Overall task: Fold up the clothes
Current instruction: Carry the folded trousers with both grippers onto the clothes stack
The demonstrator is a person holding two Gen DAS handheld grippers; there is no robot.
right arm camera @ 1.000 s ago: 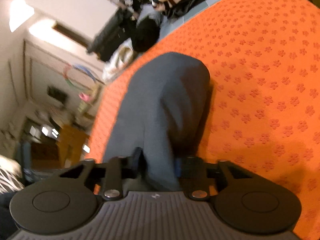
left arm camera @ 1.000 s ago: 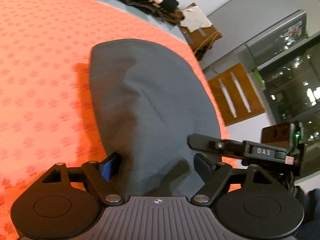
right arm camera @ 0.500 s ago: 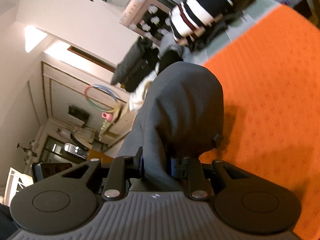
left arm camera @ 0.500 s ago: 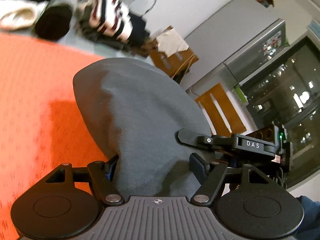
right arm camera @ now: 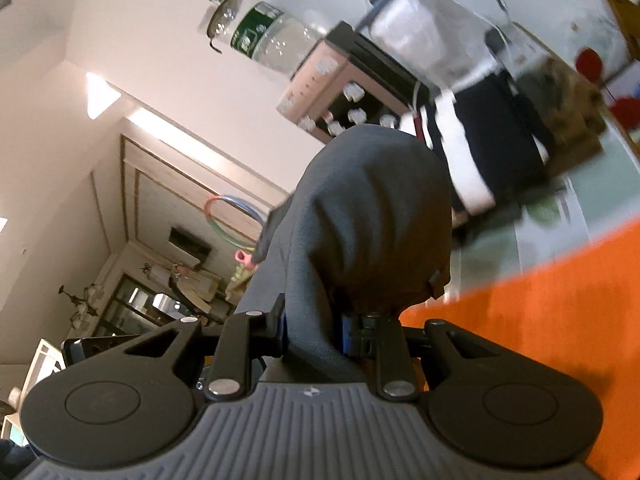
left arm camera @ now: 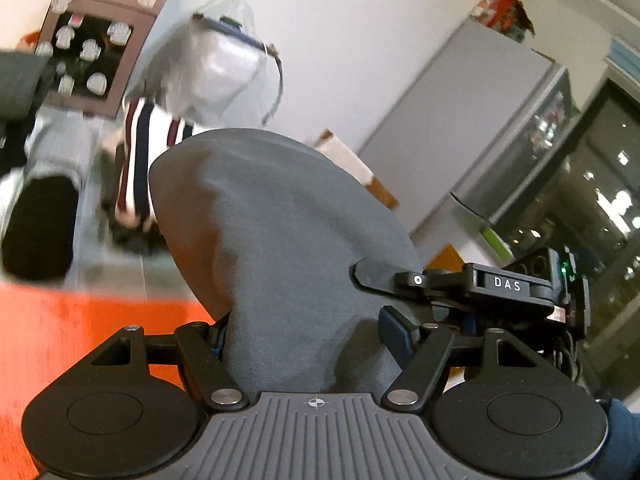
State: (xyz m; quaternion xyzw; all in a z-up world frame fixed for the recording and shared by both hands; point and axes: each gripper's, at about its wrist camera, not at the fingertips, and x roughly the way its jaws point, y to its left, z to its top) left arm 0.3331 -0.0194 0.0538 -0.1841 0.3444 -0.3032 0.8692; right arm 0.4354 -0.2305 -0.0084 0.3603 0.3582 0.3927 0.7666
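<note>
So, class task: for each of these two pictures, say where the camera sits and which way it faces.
Left wrist view: sits on the left hand-held gripper, facing forward and upward past the grey garment toward a fridge; the right hand-held gripper shows beside it.
Right wrist view: sits on the right hand-held gripper, facing upward toward wall and ceiling.
Shared: grey garment, orange cloth, striped clothes.

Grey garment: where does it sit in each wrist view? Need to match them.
Left wrist: grey garment fills the centre, rising from the left tongs; the right gripper shows at its right edge.
Right wrist: grey garment at centre, bunched, pinched in the right tongs.
Shared landmark: the striped clothes pile behind the garment, left of it in the left view, right of it in the right view.
</note>
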